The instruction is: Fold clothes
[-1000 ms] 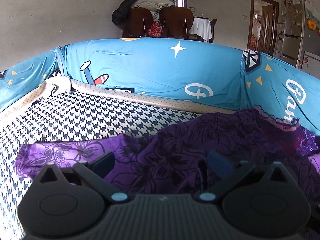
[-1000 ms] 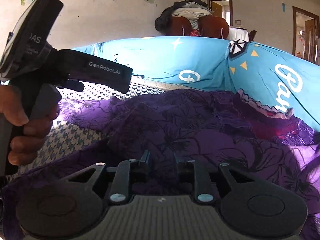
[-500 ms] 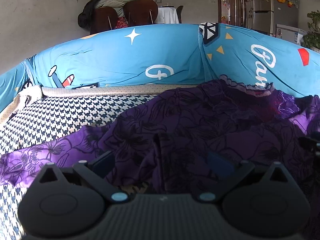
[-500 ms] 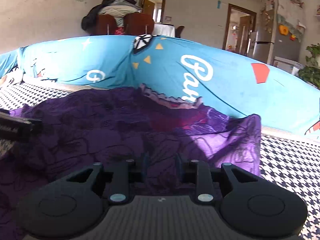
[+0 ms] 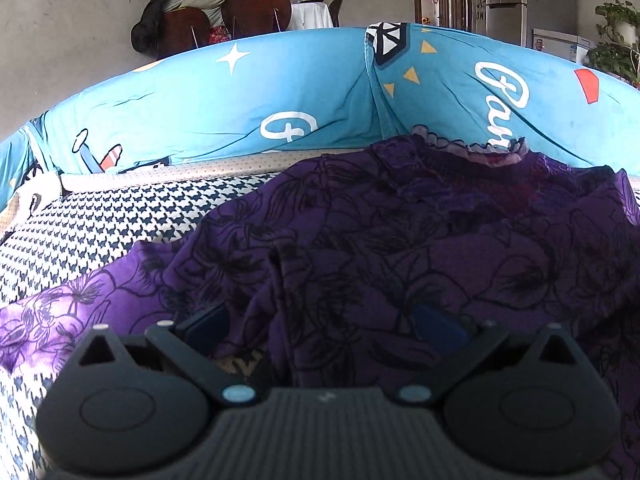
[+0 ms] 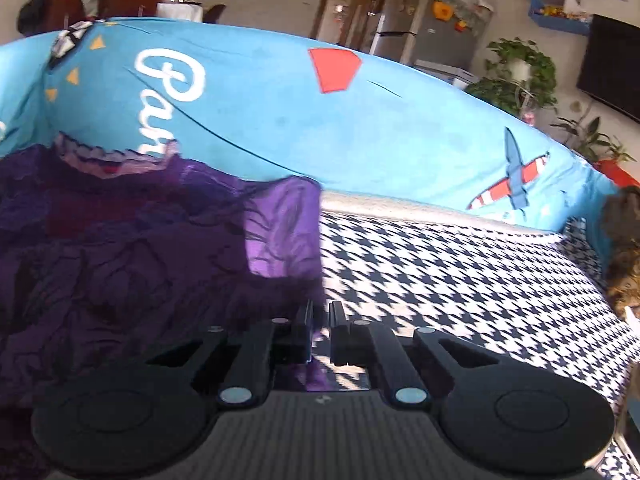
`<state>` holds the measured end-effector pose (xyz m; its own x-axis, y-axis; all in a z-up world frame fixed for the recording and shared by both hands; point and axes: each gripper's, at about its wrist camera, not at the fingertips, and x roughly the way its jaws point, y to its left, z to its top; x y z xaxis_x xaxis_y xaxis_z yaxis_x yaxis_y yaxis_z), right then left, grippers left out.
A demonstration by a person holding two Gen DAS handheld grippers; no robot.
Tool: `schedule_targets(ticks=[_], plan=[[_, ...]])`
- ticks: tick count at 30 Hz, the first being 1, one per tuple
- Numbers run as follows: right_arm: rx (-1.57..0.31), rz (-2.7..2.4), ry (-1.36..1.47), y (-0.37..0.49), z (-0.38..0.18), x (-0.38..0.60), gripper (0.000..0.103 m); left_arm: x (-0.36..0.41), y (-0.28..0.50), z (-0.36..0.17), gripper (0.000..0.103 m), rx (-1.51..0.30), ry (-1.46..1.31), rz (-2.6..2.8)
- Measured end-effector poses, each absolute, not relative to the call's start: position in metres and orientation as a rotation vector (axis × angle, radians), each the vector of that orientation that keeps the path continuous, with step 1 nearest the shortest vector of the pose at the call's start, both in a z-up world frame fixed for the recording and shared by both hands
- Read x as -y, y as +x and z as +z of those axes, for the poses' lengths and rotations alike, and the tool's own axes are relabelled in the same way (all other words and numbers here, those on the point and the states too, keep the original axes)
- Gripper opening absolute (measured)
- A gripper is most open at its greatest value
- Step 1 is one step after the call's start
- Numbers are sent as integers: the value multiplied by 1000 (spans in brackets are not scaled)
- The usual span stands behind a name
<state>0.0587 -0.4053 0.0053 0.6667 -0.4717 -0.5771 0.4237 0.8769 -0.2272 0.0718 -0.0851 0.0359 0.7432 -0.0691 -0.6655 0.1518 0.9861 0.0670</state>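
Purple floral garment [image 5: 420,232] lies crumpled on the houndstooth cushion [image 5: 120,228], against the blue backrest cover [image 5: 280,100]. Left hand-held gripper [image 5: 324,324] spread wide, fabric bunched between its fingers. Right hand-held gripper [image 6: 320,332] pressed together, nipping the garment's edge.

hidden: tips of the left gripper [image 5: 320,320] are buried in the purple garment [image 5: 400,240] | cut off: garment is cropped at right edge | blurred: houndstooth cover [image 6: 460,272] and brown object [image 6: 624,256], cropped, not identifiable
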Motion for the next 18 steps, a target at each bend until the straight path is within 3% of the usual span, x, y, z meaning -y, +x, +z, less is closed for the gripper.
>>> schedule_targets(ticks=[4, 13, 16, 18], plan=[[-666, -497, 19, 54, 12, 411, 6, 84, 75, 32, 103, -759, 105, -126], [-589, -373, -71, 43, 26, 360, 19, 83, 77, 26, 103, -802, 94, -120], [-572, -328, -107, 37, 28, 344, 31, 83, 78, 25, 103, -812, 97, -112], [-574, -300, -127, 34, 26, 336, 31, 82, 79, 24, 103, -819, 98, -105]])
